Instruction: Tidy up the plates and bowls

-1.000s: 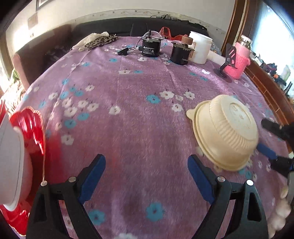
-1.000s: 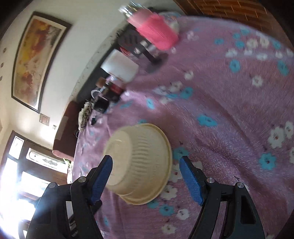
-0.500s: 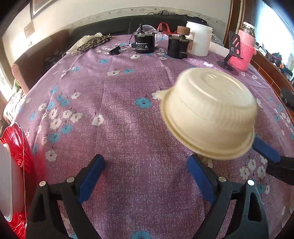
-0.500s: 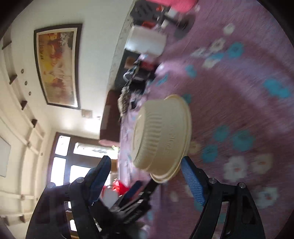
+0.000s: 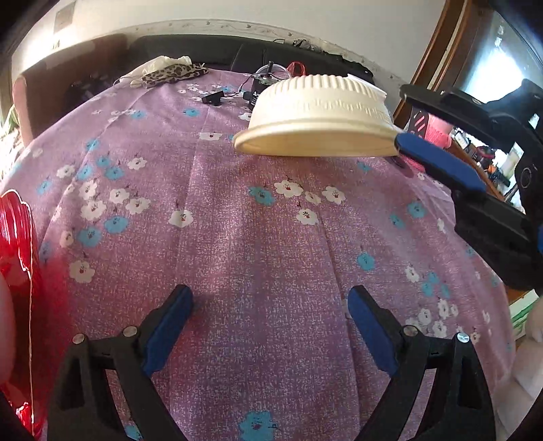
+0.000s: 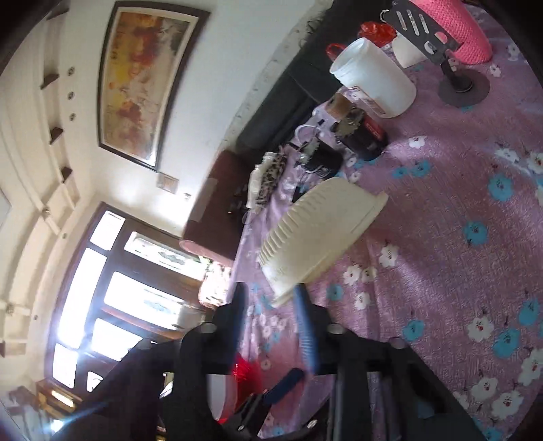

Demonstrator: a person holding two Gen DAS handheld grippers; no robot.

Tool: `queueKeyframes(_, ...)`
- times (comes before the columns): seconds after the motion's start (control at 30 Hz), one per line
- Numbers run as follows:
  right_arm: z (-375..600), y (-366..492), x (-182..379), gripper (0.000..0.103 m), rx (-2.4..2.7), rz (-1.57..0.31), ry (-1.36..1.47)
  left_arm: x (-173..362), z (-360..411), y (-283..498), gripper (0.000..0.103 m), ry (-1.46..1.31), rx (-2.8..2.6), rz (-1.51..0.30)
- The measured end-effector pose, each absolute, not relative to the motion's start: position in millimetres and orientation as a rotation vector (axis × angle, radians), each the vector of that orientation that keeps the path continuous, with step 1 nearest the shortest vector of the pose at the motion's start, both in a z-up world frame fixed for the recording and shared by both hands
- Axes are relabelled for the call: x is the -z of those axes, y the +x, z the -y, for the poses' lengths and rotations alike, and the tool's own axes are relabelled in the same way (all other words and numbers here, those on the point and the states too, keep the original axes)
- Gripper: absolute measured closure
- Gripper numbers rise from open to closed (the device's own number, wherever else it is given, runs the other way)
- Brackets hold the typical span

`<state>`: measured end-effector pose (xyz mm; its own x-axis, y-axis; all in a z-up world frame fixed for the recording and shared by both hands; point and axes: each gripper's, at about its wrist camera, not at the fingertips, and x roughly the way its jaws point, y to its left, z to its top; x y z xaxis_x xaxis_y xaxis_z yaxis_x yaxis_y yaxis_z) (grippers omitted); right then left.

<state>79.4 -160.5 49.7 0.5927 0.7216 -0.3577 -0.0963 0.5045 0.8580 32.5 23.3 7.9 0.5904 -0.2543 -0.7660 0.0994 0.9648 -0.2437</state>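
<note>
A cream ribbed bowl [image 5: 319, 112] hangs upside-down above the purple flowered tablecloth [image 5: 258, 244]. My right gripper [image 6: 271, 293] comes in from the right, its jaws closing, and pinches the bowl's rim [image 6: 288, 291] between its blue pads. In the left wrist view my left gripper [image 5: 269, 305] stands open low over the cloth, with nothing between its fingers. A red scalloped plate [image 5: 15, 237] with a white dish [image 5: 5, 322] on it sits at the far left edge, mostly cut off.
At the table's far side stand a white jar [image 6: 373, 81], two black motors [image 6: 359, 135], a black phone stand [image 6: 461, 88] and a pink knit-covered bottle [image 6: 454, 30]. A leopard-print cloth [image 5: 173, 73] lies at the back left. A dark sofa [image 5: 210, 54] runs behind the table.
The cream bowl has left the cloth and risen up and left across the left view. The right jaws have narrowed onto its rim. The left gripper has stayed open in place.
</note>
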Motion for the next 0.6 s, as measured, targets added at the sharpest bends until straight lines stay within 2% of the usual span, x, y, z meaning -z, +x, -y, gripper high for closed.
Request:
queueKeyframes(0.23, 149.9, 100.0, -83.0, 0.074, -0.538, -0.762, 0.813, -9.3, -32.2, 34.5, 0.011, -0.252, 0.225, -0.918)
queueKeyframes(0.37, 132.7, 125.5, -92.4, 0.074, -0.473, -0.823, 0.712, -9.0, -31.1, 34.6, 0.011, -0.248, 0.223, -0.921)
queueKeyframes(0.47, 126.8, 142.8, -92.5, 0.064, -0.438, -0.831, 0.67, -9.5, -30.5, 34.3, 0.011, -0.247, 0.222, -0.923)
queueKeyframes(0.57, 119.5, 160.5, -100.6, 0.063, -0.401, -0.824, 0.613, -9.7, -28.0, 34.6, 0.011, -0.232, 0.217, -0.929)
queueKeyframes(0.6, 116.1, 165.4, -103.1, 0.059, -0.387, -0.823, 0.586, -9.7, -27.3, 35.0, 0.011, -0.227, 0.216, -0.931)
